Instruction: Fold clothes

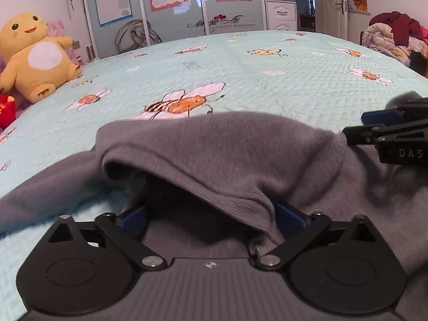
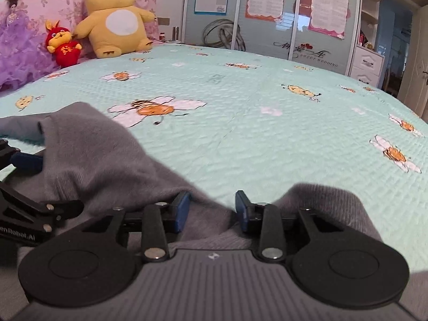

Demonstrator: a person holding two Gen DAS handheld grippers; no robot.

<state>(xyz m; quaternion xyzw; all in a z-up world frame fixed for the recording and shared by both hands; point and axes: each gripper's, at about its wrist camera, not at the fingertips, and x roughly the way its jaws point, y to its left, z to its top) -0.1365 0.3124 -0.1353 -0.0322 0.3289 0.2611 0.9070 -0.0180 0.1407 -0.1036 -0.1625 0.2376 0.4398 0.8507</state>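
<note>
Both grippers, left gripper (image 1: 211, 214) and right gripper (image 2: 212, 211), open; grey garment (image 1: 214, 147) apparently draped between.

Bee-print bedspread (image 2: 240, 139), yellow plush toy (image 2: 115, 18), mirrored wardrobe doors (image 2: 267, 13) behind.

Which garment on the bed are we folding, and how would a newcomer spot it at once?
Start with the wide bed under its mint bee-print quilt, plush toys at the far end. At its near edge, right in front of both claws, lies the grey knit sweater, partly folded over itself. It is the only plain grey thing on the quilt, unlike the big yellow plush and the small red plush.
</note>
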